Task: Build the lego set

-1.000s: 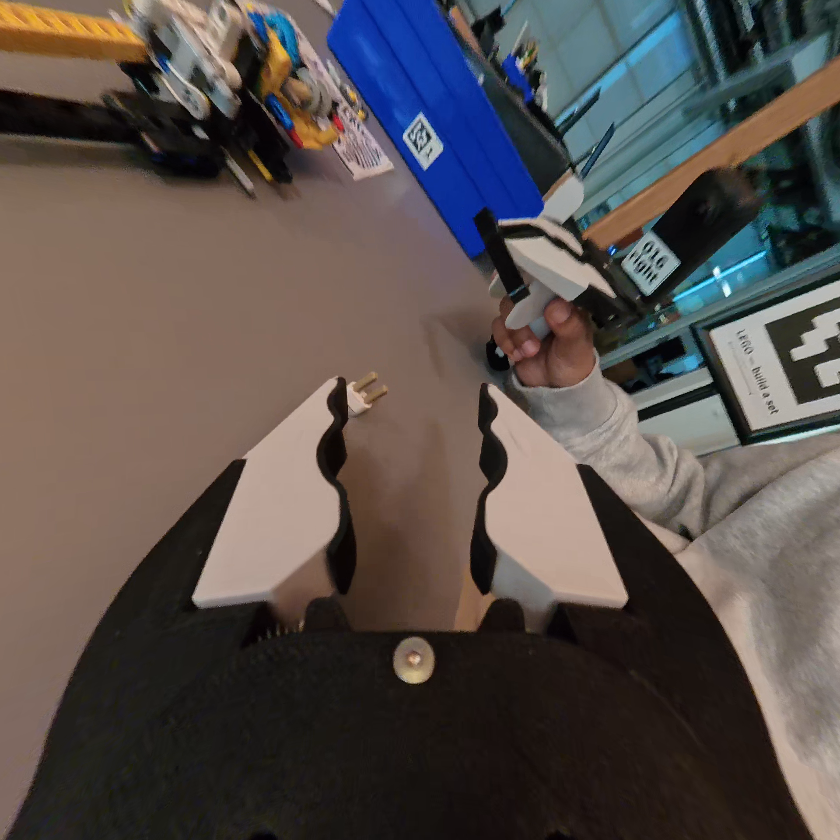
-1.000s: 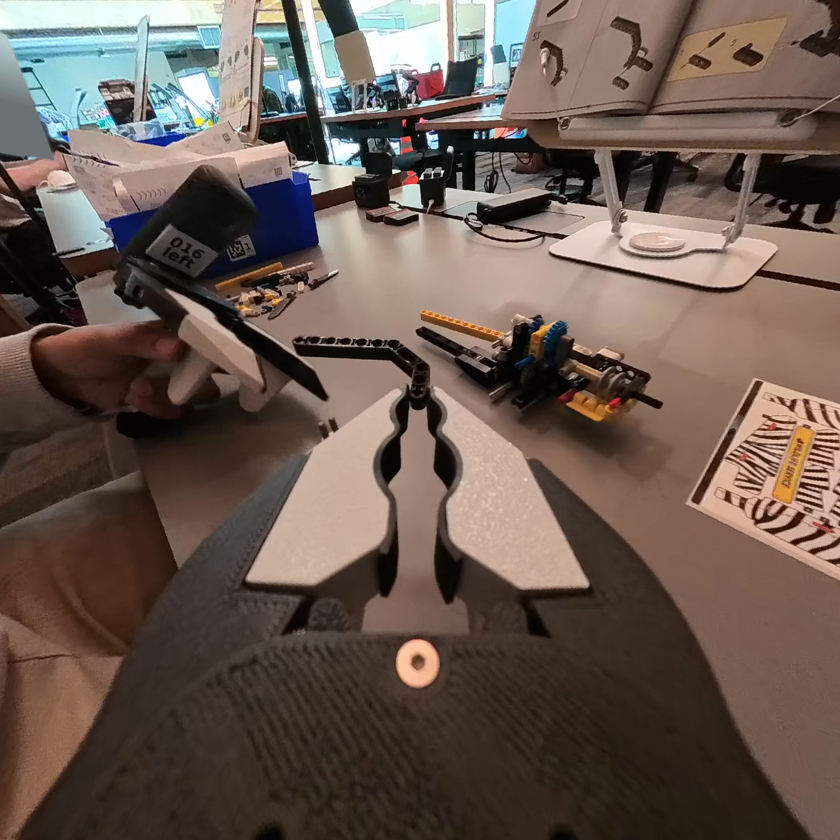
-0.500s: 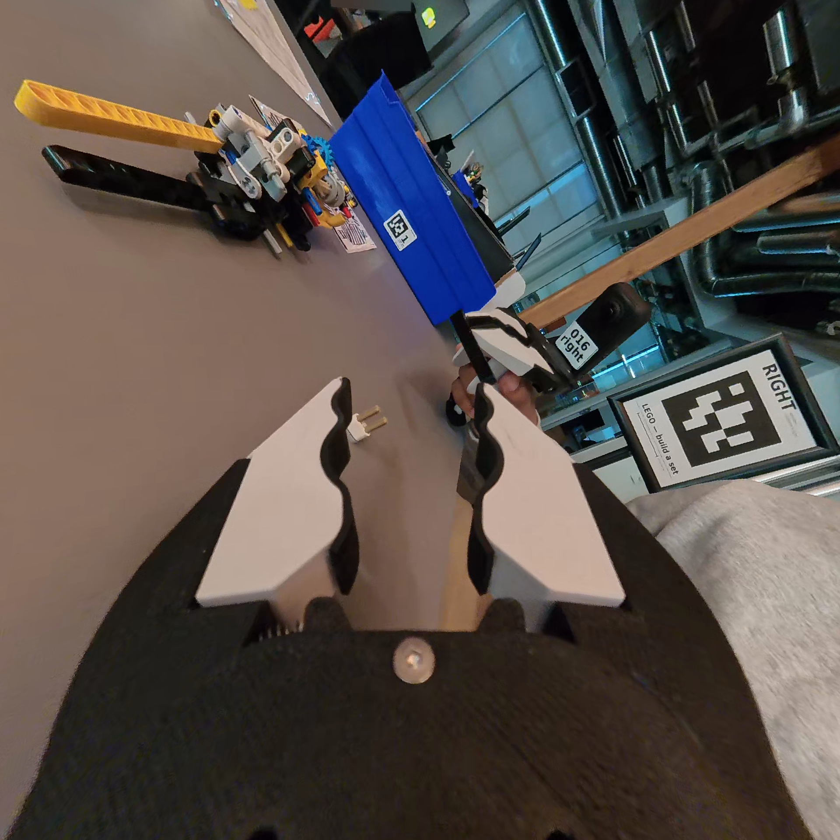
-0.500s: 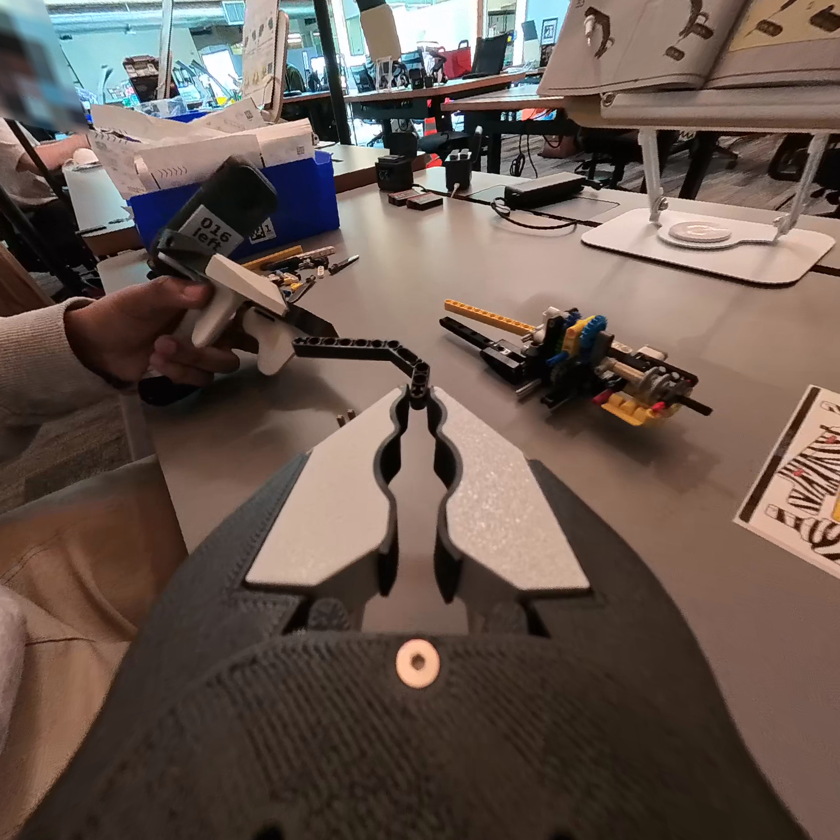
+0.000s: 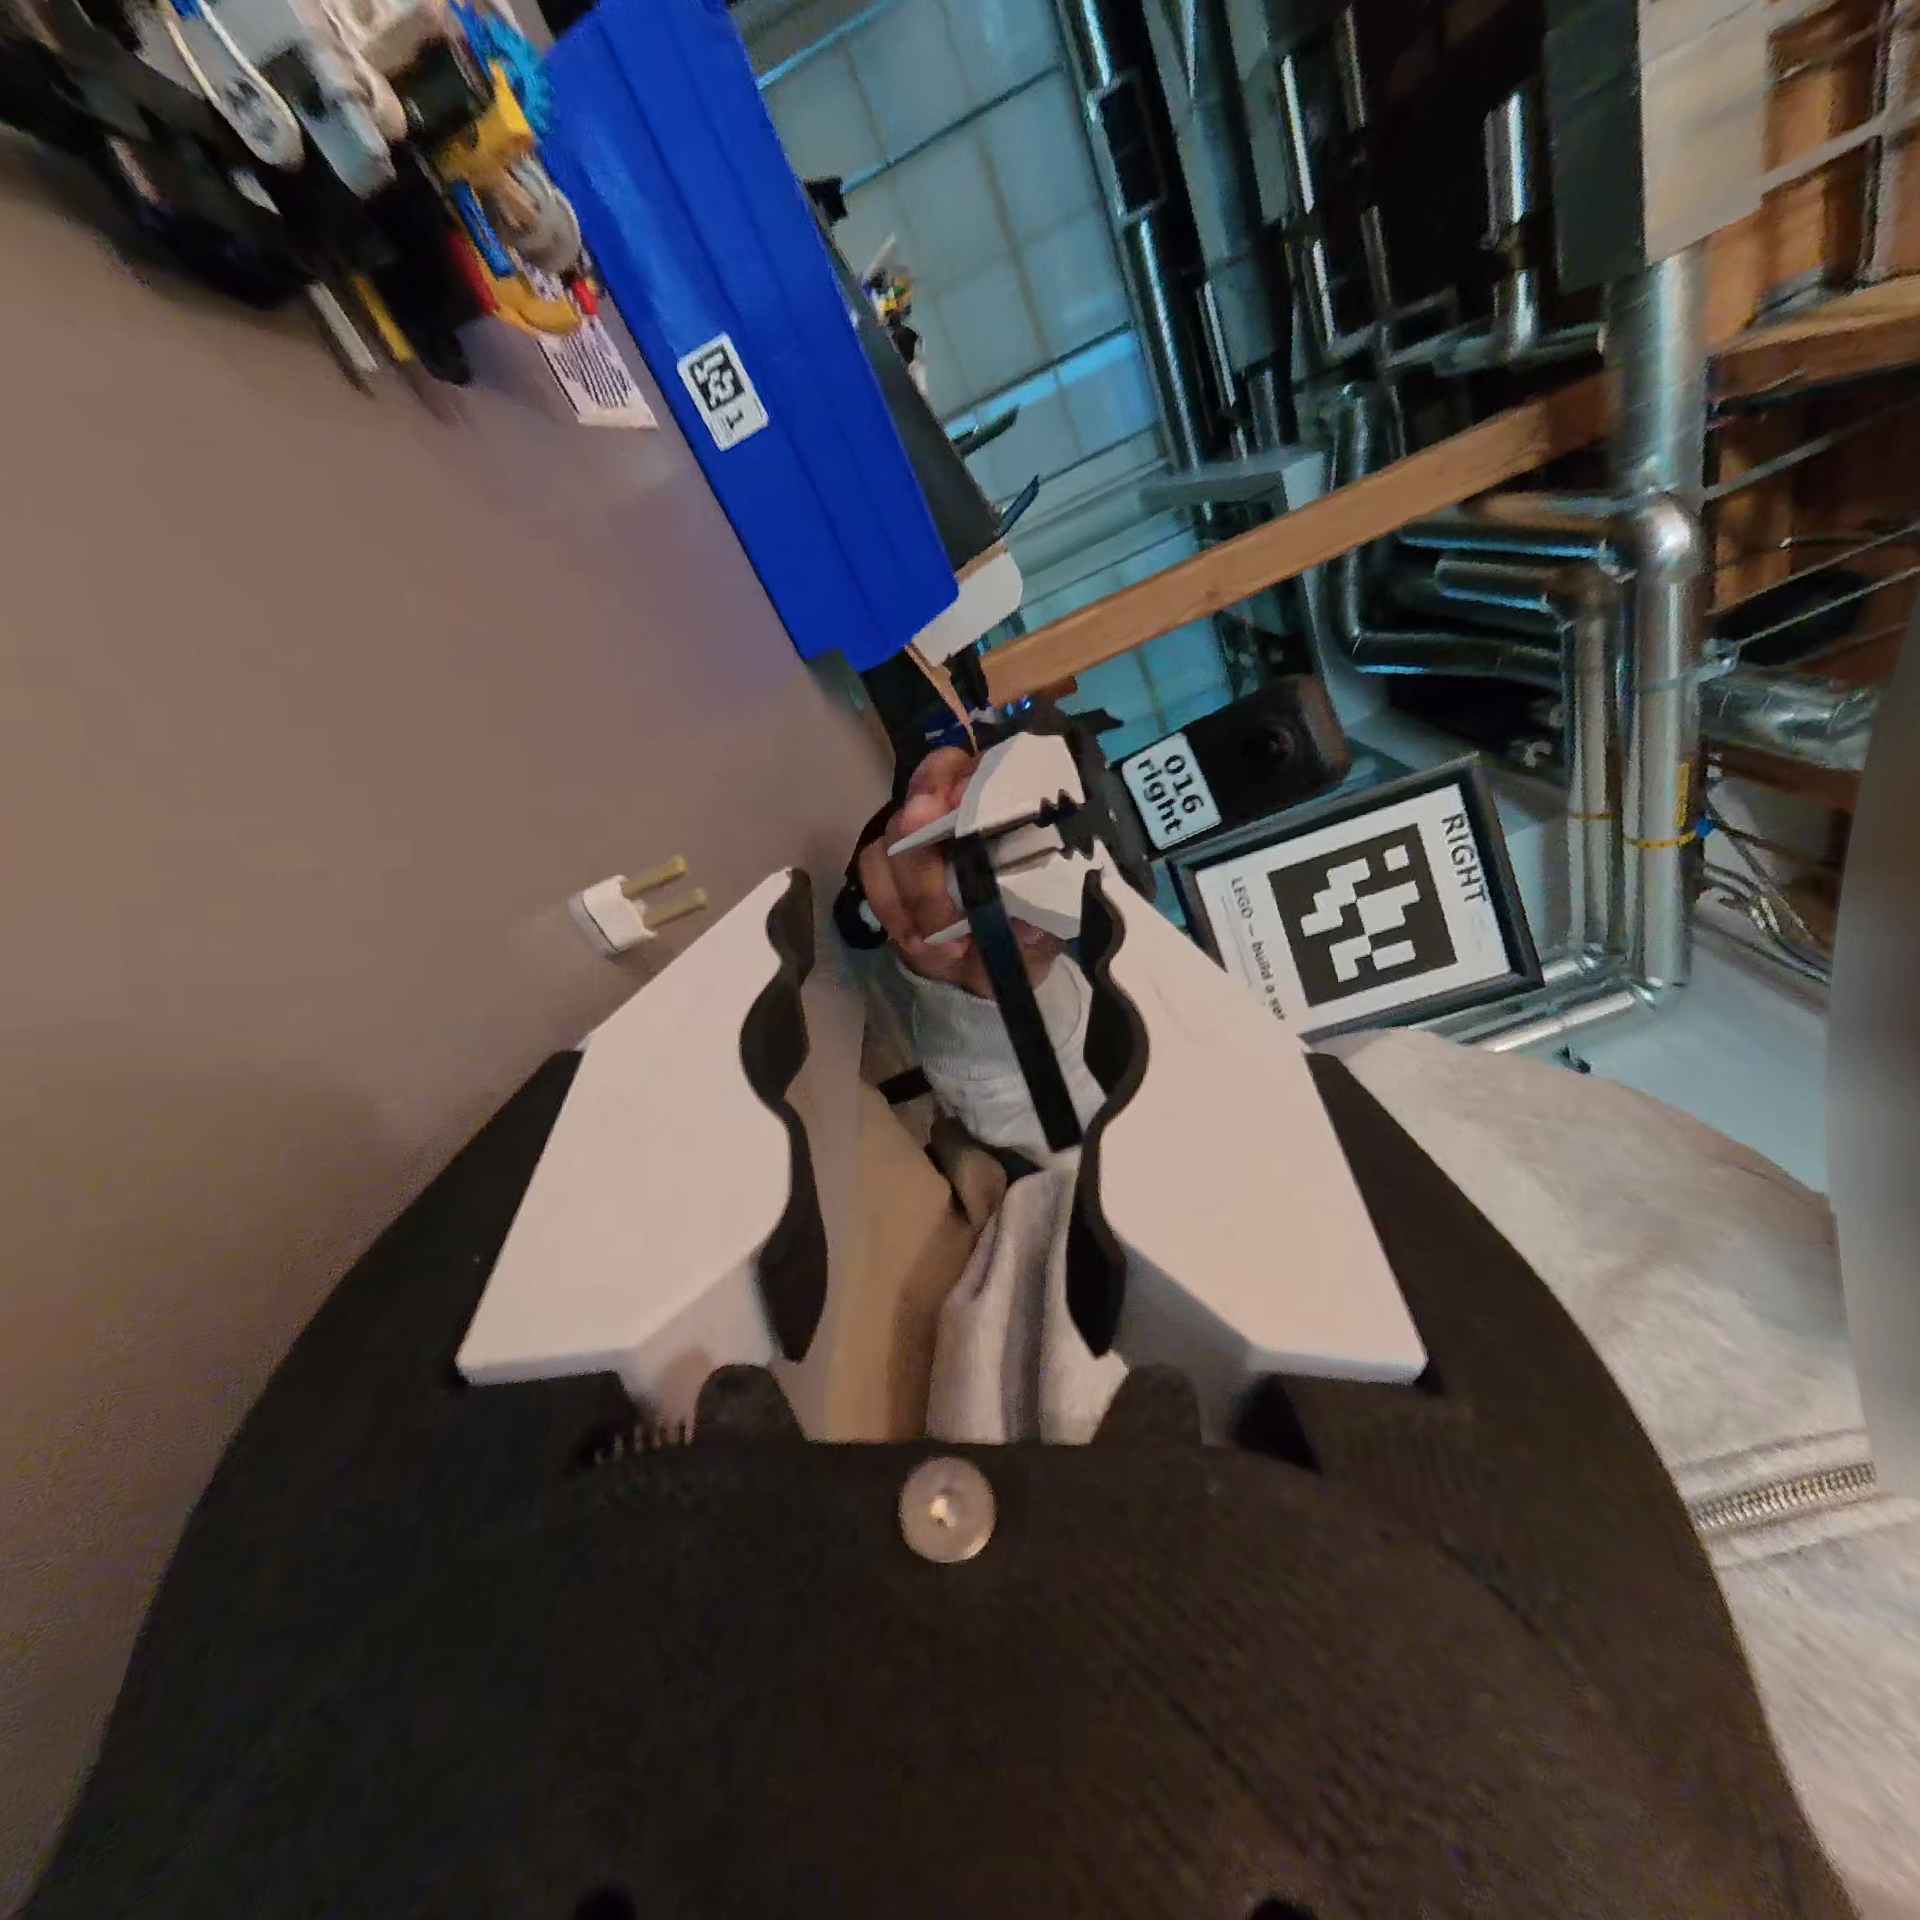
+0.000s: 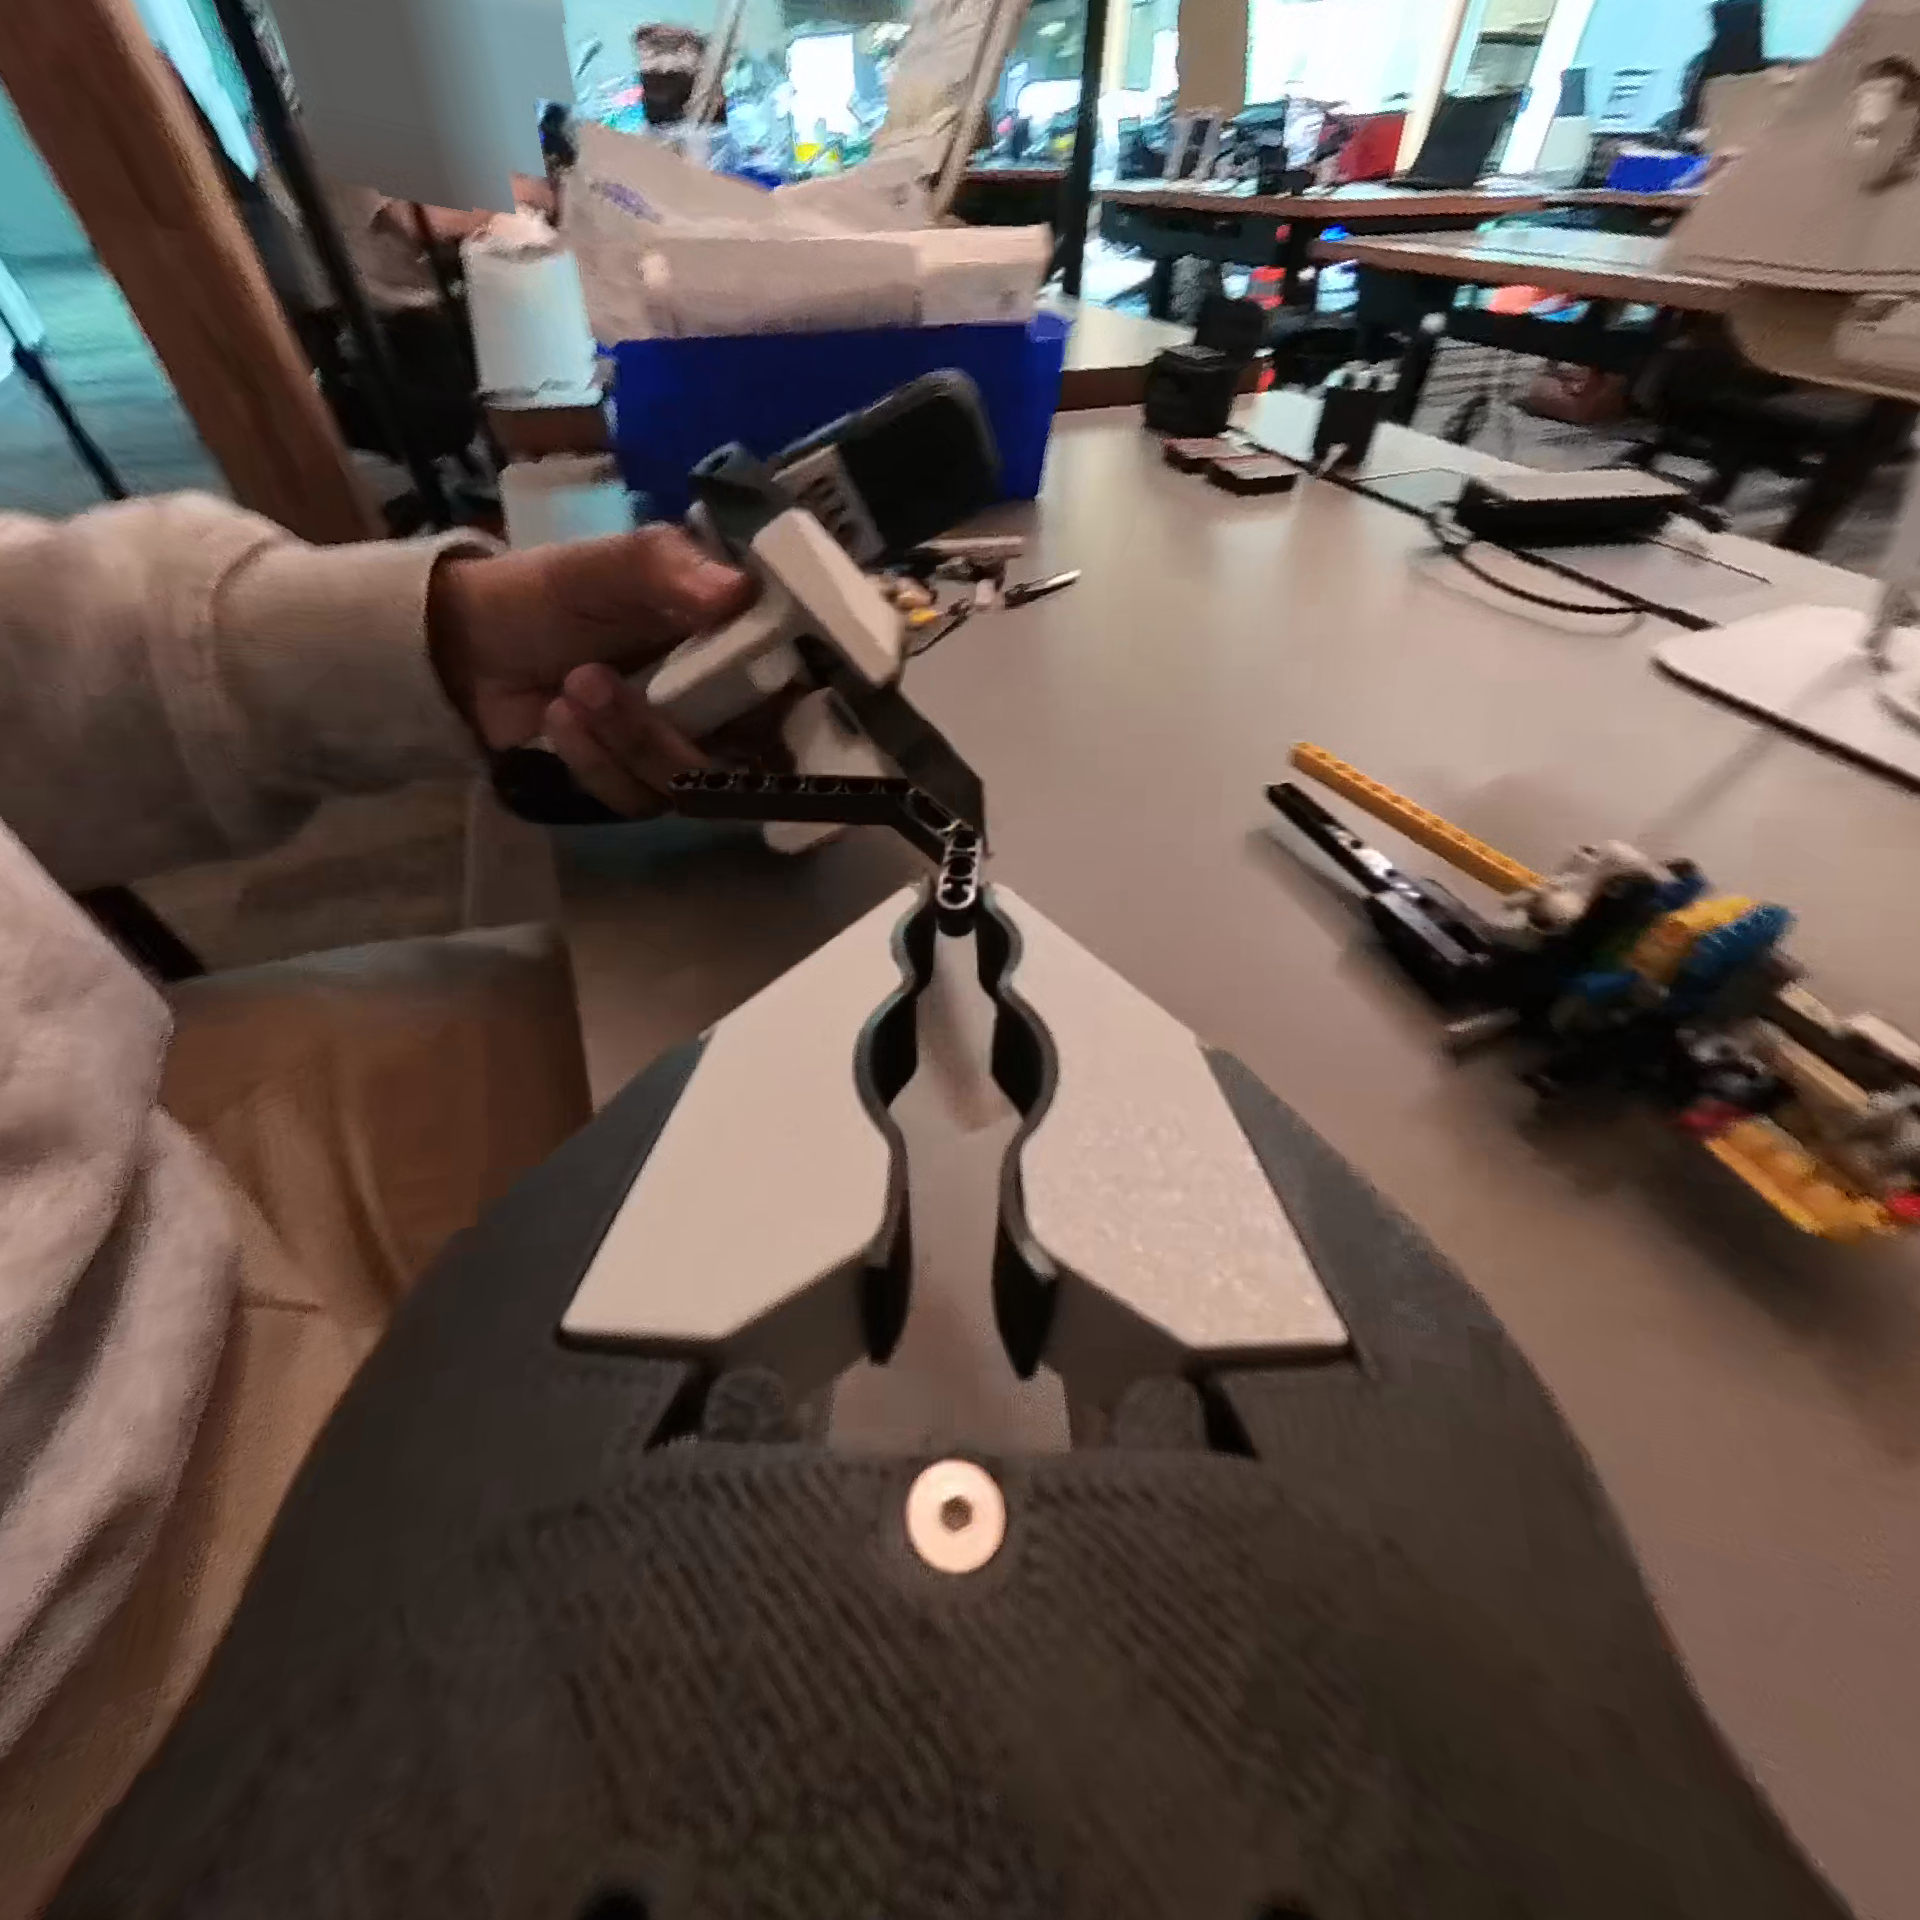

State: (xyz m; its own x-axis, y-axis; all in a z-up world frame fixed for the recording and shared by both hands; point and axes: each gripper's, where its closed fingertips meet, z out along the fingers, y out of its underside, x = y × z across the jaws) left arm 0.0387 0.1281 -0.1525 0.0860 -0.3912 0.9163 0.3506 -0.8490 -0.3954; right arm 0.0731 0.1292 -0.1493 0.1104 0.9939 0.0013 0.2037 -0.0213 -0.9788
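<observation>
My right gripper (image 6: 957, 902) is shut on one end of a black bent lego beam (image 6: 800, 795) and holds it above the table's near edge. My left gripper (image 5: 940, 904) is open. The beam (image 5: 1013, 997) runs between its fingers, close to the right finger. In the right wrist view the left gripper (image 6: 883, 810) straddles the beam's bend. The right gripper also shows in the left wrist view (image 5: 1023, 842). A small white piece with two tan pins (image 5: 629, 904) lies on the table left of the left fingers. The part-built lego model (image 6: 1621, 956) lies to the right.
A blue bin (image 6: 831, 405) stuffed with paper stands at the table's far left, with loose pieces (image 6: 966, 592) beside it. A white book-stand base (image 6: 1787, 675) and a power adapter (image 6: 1558, 499) sit at the back right. The person's lap lies below the table edge. My right fingertips sit around 4 centimeters from my left ones.
My left gripper has swung away from the white pin piece toward the right gripper, and the black beam now sits between its open fingers. The right gripper has turned left, still holding the beam.
</observation>
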